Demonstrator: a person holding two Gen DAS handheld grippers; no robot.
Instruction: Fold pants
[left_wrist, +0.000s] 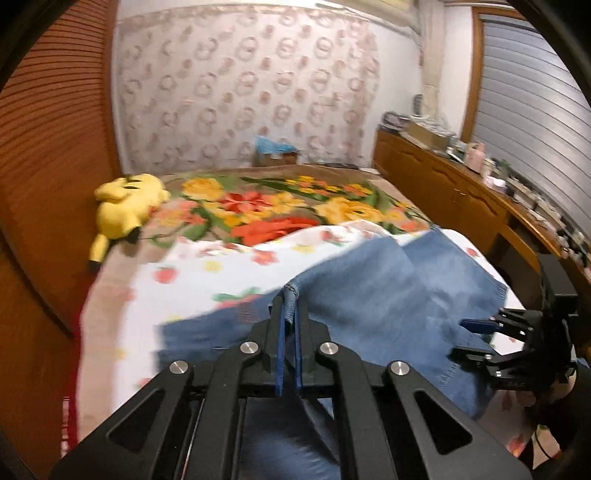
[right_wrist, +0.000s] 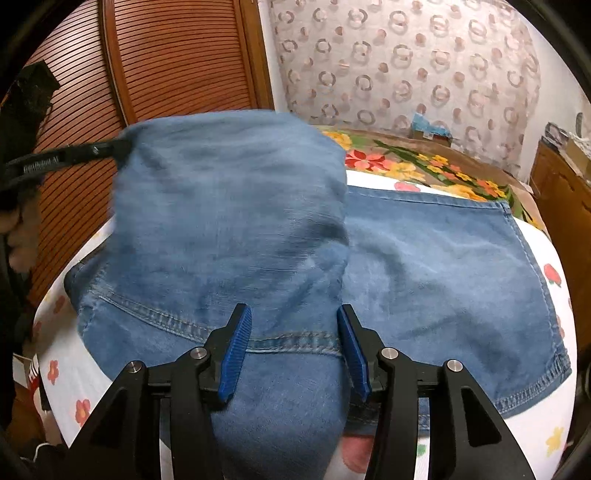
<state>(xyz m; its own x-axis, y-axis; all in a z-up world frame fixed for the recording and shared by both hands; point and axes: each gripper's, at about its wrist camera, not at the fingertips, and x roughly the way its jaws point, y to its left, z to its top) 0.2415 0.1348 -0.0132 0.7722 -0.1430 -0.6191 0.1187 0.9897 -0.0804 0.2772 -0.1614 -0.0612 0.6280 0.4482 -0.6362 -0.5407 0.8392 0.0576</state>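
Right now my left tool (left_wrist: 290, 306) is pressed together on a bunched edge of the blue denim pants (left_wrist: 388, 295), the fold of fabric pinched between its blue pads and lifted off the bed (left_wrist: 122, 295). From the right wrist view, that same left tool (right_wrist: 118, 149) shows at the upper left, gripping the raised part of the pants (right_wrist: 229, 206), which stands up like a hump in front of my camera and looks motion-blurred.

My right tool (right_wrist: 293, 321) is spread wide, its ribbed blue pads (right_wrist: 236, 354) standing on either side of the denim just above a stitched seam, with nothing clamped between them. In the left wrist view my right tool (left_wrist: 476, 326) sits at the right edge over the far side of the pants, just beside the hem.

The rest of the pants lies flat on a white sheet with a fruit and flower print (left_wrist: 221, 266), one hemmed edge running along the right. Beyond the sheet the bed carries a bright floral blanket (left_wrist: 280, 206), and a yellow plush toy (left_wrist: 125, 206) lies on its left side, well apart from the pants. A wooden dresser (left_wrist: 454, 188) cluttered with small items runs along the right wall.
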